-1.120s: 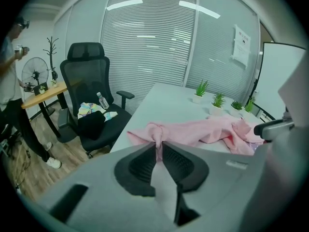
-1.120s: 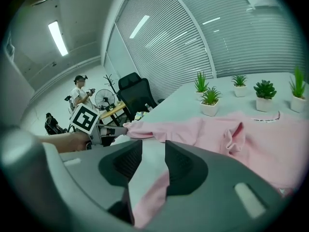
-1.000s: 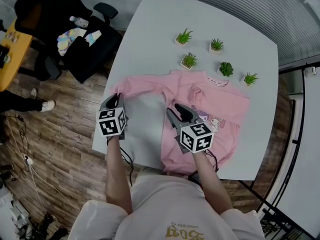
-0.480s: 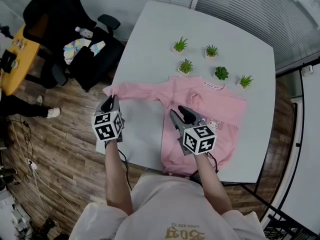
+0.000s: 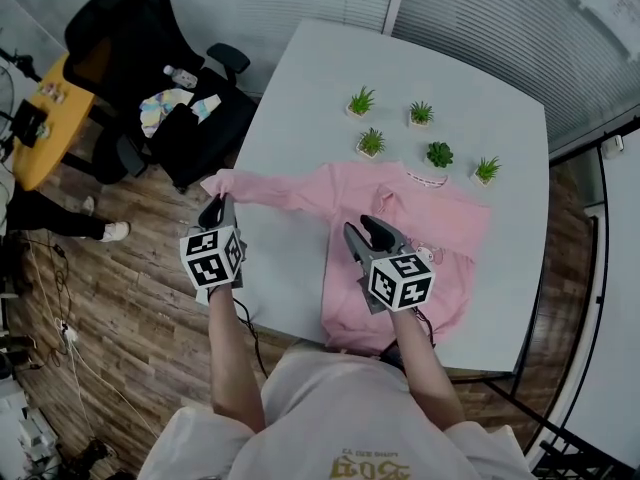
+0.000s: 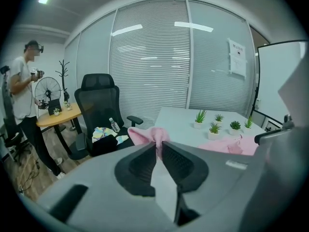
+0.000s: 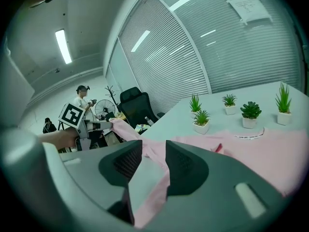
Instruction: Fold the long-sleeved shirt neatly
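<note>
Tilting downward, left hand-held gripper pinches the shirt sleeve.

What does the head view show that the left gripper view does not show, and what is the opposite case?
Only the head view: the person's own forearms, and the whole pink shirt with the right gripper shut on it.
Only the left gripper view: a fan, a standing person's upper body, and a close look at the left gripper shut on the sleeve.
Both: the sleeve, five potted plants, the black chair and the white table.
</note>
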`<state>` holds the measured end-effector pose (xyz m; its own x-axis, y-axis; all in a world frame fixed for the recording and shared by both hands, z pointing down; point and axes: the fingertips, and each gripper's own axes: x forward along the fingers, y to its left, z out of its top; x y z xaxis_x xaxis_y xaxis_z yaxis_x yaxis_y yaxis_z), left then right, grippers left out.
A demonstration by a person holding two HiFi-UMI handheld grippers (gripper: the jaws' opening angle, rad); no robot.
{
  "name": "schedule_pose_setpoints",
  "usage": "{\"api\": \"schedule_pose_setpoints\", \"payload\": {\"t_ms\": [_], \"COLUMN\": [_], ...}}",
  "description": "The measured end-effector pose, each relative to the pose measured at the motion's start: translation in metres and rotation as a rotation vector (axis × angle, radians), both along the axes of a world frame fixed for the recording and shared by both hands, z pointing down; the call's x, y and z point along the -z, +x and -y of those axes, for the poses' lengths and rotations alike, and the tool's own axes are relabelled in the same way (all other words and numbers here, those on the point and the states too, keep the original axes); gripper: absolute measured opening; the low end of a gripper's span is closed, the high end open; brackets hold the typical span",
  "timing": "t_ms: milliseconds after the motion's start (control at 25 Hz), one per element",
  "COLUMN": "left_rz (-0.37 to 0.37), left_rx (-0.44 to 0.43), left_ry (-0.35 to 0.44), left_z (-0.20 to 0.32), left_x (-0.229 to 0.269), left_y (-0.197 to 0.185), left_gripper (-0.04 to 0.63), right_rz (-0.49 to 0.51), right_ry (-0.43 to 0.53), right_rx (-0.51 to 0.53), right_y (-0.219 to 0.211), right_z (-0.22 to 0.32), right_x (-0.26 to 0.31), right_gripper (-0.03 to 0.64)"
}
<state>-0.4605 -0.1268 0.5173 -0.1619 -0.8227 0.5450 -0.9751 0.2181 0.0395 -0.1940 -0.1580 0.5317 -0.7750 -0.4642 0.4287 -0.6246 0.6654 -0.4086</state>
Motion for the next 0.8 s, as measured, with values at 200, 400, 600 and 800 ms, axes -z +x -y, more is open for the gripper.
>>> {"api": "schedule_pose_setpoints", "payload": {"t_ms": [200,400,600,800], "left_rz": [0.007,-0.002,-0.006,-0.008], "left_rx": [-0.027,-0.056,-0.104,-0.161], "left_ry": [0.018,0.041,0.067,0.084], "left_z": [0.006,0.014,0.030,0.045], "left_x": [0.009,0.016,0.026,0.033], "left_y": [0.015,0.037,0.065,0.092], "left_gripper": [0.044,0.044,0.046,0.045], "right_rz": [-0.002,-0.004,-0.003,0.000], "right_ry": [0.014,0.023,0.026,0.027], "right_rx": [-0.020,-0.047,-0.086,-0.129], "right_y": [0.012,0.028,0.048,0.068], "right_z": [-0.001,-0.001,-0.001,0.004], "right_x": [0.007,0.011,0.013,0.014], "right_gripper": [0.163,0.163,0.163,0.163]}}
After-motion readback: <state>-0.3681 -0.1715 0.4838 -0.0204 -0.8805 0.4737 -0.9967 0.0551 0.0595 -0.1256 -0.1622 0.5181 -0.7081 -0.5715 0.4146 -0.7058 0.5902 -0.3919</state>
